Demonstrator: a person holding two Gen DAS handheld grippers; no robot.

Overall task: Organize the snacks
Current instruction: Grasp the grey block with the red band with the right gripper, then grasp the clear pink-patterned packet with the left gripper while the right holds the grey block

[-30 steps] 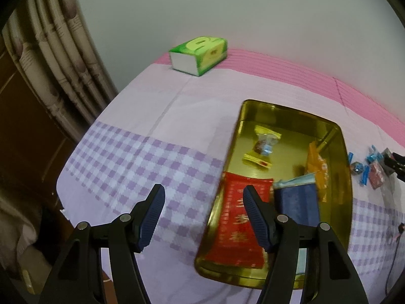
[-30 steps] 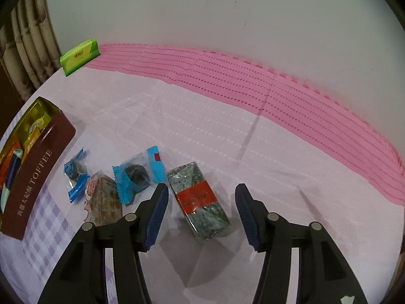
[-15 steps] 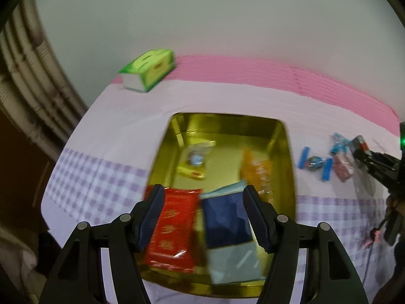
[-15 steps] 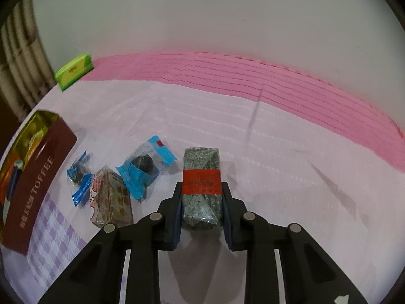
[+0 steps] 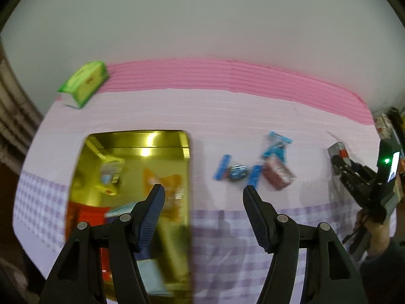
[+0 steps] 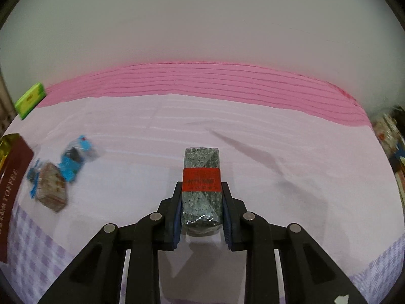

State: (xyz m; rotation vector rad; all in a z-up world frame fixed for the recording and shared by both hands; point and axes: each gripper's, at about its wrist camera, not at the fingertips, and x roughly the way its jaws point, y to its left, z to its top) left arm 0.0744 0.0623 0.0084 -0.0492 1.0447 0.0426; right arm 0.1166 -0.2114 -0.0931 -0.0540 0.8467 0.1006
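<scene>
- Grey-speckled snack bar (image 6: 201, 190) with a red band sits pinched between the pads of the right gripper (image 6: 201, 204); its long axis runs straight ahead along the fingers, the far end sticking out past the tips over the pink cloth (image 6: 253, 131).
- From that gripper, the gold tin (image 6: 6, 144) lies far off to its left, only a corner and its brown side showing at the frame edge; the carry has to go leftward, past the loose sweets.
- Between bar and tin lie a blue-wrapped candy (image 6: 74, 158) and a brownish packet (image 6: 52, 190), touching or overlapping each other, blurred.
- Left gripper (image 5: 202, 197) is spread with nothing between its pads; the tin (image 5: 141, 139) is just below and to its left, and the loose sweets (image 5: 253, 169) lie just ahead of its tips.
- Judgement: the left gripper is nearer the loose sweets; the right one alone carries a load, and the bar's length should fit the tin's open space if kept pointing forward.
</scene>
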